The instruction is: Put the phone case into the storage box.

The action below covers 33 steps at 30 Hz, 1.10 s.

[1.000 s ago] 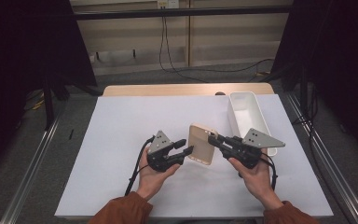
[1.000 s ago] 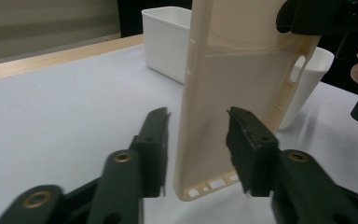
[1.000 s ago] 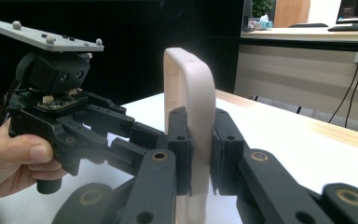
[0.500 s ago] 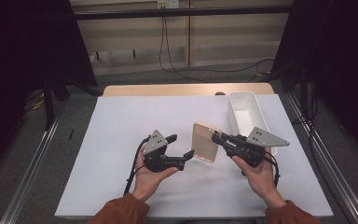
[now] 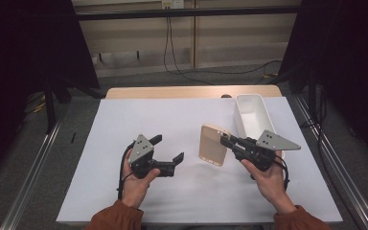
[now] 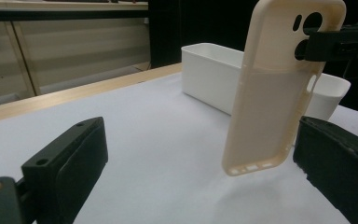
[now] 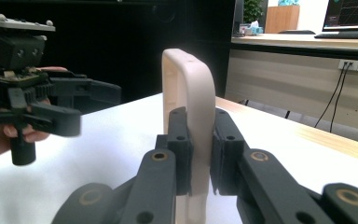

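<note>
A beige phone case [image 5: 212,144] hangs just above the white table cover, and my right gripper [image 5: 227,140] is shut on its camera end. In the right gripper view the case [image 7: 191,88] stands on edge, pinched between the two pads [image 7: 200,135]. My left gripper [image 5: 168,147] is to the left of the case and apart from it. Its jaws have just been opening and nothing is between them. In the left gripper view the case [image 6: 275,93] hangs ahead of the wide-spread jaws [image 6: 205,154], with the right gripper's fingers [image 6: 326,44] on its top corner.
A white rectangular bin [image 5: 239,120] stands at the back right, just behind the right hand, and it is also in the left gripper view [image 6: 209,70]. The white cover [image 5: 172,115] spans the table, with a wooden edge at the far side.
The left gripper's jaws have spread wide and it has drawn back to the left, away from the case. The right gripper still holds the case, shifted slightly right.
</note>
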Available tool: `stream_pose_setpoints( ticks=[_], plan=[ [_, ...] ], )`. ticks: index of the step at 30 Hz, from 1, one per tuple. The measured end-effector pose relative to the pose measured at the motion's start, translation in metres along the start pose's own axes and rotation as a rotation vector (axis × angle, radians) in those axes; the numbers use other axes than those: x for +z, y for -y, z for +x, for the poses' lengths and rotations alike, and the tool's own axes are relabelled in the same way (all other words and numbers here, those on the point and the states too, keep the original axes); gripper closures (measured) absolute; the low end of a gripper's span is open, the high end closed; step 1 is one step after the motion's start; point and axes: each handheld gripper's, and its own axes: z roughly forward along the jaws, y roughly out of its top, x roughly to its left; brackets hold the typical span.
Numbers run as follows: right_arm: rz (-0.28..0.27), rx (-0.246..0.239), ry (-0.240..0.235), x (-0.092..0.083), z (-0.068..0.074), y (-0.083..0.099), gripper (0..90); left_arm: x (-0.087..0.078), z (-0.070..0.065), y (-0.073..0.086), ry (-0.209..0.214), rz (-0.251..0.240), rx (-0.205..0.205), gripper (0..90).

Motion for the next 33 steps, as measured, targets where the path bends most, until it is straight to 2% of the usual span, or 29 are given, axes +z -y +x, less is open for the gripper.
stream_pose_setpoints(
  ticks=[2, 5, 6, 7, 9, 11, 12, 17, 21, 24, 26, 28, 33],
  plan=[
    [0.003, 0.002, 0.002, -0.001, -0.001, 0.000, 80.8, -0.005, 0.004, 0.000, -0.020, 0.004, 0.006, 3.1],
    [0.000, 0.004, 0.007, -0.002, -0.004, 0.000, 80.8, -0.014, 0.011, 0.001, -0.037, 0.001, -0.016, 3.2],
    [0.001, 0.007, 0.007, -0.002, -0.004, 0.000, 80.7, -0.017, 0.014, 0.001, -0.030, -0.006, -0.035, 3.5],
    [-0.002, 0.006, 0.006, -0.003, -0.004, 0.000, 80.7, -0.020, 0.016, 0.001, -0.026, -0.006, -0.034, 4.4],
    [-0.002, 0.007, 0.009, -0.003, -0.005, -0.001, 80.7, -0.026, 0.018, 0.001, -0.055, -0.009, -0.026, 4.6],
    [-0.002, 0.008, 0.010, -0.004, -0.005, -0.001, 80.8, -0.034, 0.022, 0.001, -0.059, -0.019, -0.036, 4.5],
    [-0.004, 0.007, 0.011, -0.004, -0.006, -0.001, 80.8, -0.038, 0.023, 0.001, -0.083, -0.023, -0.028, 4.5],
    [-0.008, 0.014, 0.019, -0.007, -0.009, -0.002, 80.8, -0.062, 0.027, 0.013, -0.131, -0.005, -0.022, 4.1],
    [-0.012, 0.009, 0.023, -0.008, -0.012, -0.003, 80.8, -0.078, 0.027, 0.026, -0.169, -0.022, -0.022, 4.0],
    [-0.012, 0.012, 0.030, -0.008, -0.014, -0.004, 80.7, -0.084, 0.032, 0.030, -0.199, -0.040, -0.048, 3.9],
    [-0.012, 0.014, 0.034, -0.008, -0.016, -0.004, 80.8, -0.086, 0.035, 0.032, -0.209, -0.050, -0.052, 3.9],
    [-0.011, 0.013, 0.036, -0.008, -0.018, -0.004, 80.7, -0.088, 0.039, 0.035, -0.207, -0.050, -0.034, 4.2],
    [-0.012, 0.013, 0.040, -0.009, -0.021, -0.007, 80.7, -0.093, 0.045, 0.040, -0.232, -0.070, -0.070, 4.3]
  ],
)
